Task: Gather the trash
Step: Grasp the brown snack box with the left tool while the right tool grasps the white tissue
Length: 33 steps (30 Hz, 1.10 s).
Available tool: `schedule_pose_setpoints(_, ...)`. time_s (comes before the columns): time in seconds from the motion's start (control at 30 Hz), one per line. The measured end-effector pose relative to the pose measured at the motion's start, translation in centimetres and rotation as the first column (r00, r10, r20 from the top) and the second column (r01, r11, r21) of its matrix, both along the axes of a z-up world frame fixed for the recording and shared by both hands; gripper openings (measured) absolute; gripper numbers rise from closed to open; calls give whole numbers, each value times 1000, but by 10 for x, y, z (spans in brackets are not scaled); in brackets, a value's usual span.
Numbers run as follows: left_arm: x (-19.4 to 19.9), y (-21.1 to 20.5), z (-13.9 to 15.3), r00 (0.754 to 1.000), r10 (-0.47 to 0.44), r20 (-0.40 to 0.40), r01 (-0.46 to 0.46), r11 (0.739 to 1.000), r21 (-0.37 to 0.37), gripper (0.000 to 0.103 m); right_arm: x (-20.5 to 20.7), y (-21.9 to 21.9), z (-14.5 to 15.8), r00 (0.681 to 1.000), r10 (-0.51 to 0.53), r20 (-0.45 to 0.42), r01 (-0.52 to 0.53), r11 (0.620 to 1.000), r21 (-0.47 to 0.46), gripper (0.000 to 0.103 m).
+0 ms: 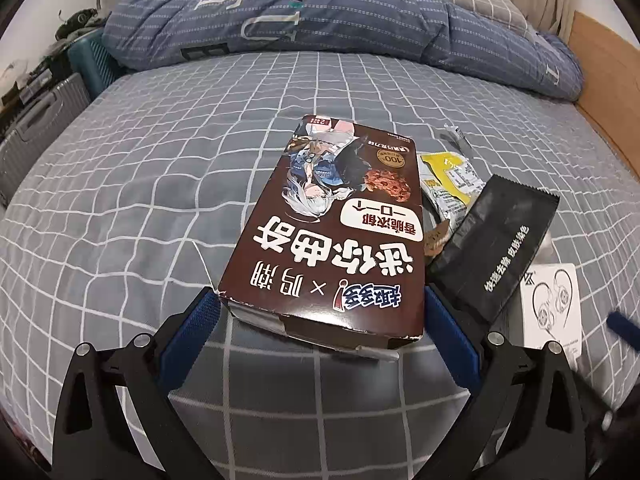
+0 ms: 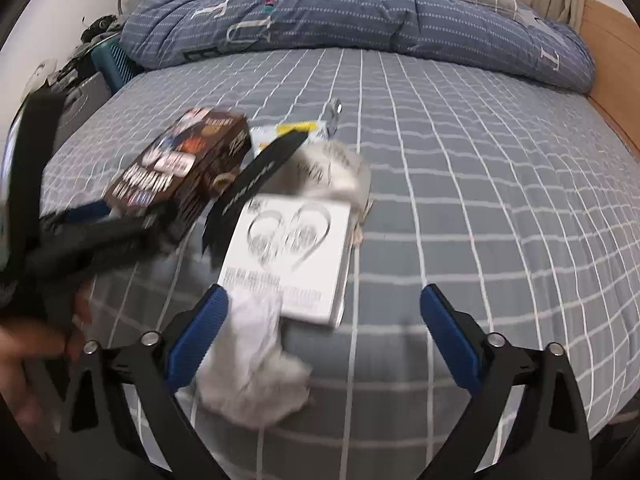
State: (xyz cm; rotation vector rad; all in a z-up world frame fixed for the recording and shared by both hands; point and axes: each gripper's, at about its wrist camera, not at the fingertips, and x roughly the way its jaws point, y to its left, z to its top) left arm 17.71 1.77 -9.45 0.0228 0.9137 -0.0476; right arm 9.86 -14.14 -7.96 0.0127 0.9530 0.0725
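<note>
Broadly, the checked bed point(image 1: 120, 200) holds a brown cookie box point(image 1: 328, 236) with Chinese lettering and "100", its near end between the left gripper's point(image 1: 322, 312) spread pads. At three o'clock lie a black sachet point(image 1: 492, 248) and an earphone leaflet point(image 2: 288, 252). The right gripper point(image 2: 324, 308) gapes over a tissue point(image 2: 252, 368).

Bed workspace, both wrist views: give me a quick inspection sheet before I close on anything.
Surface: grey checked bedsheet, wrinkled.
Job's things: brown cookie box lying flat; black sachet beside it; yellow wrapper behind; white earphone box; crumpled tissue in front of it; another crumpled white piece behind it.
Clutter: small silvery scrap beyond the wrapper.
Grippers: left gripper open, straddling the cookie box's near end, contact unclear; right gripper open, tissue against its left pad, nothing held.
Cables: nothing seen.
Surroundings: blue quilt bunched at the far end; suitcases left of the bed; wooden board on the right.
</note>
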Motion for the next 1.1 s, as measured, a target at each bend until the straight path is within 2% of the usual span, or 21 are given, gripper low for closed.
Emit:
schedule_pose_setpoints(0.2,3,-2,-5,1000,0,5,0,1000,5,97,-14,24,-11,997,60,-45,-60,998,-17,75)
schedule_pose_setpoints(0.3,6,-3,-8,1000,2,6,-2,1000,4,97,-16,32,-19,995,74,-68,-76,997,-21,64)
schedule_pose_setpoints(0.47,10,1,-12,1000,6,8,-6,1000,-22,98,-16,36,-24,992,91,-90,-93,996,-16,41)
schedule_pose_setpoints(0.63,10,3,-13,1000,2,18,-1,1000,-31,93,-16,39,-29,986,120,-114,-119,993,17,17)
schedule_pose_setpoints(0.83,10,4,-14,1000,1,25,0,999,-38,91,-18,39,-32,984,133,-115,-131,991,23,11)
schedule_pose_setpoints(1.1,5,6,-8,999,21,45,-19,999,-41,90,-17,38,-29,987,129,-100,-127,992,27,10)
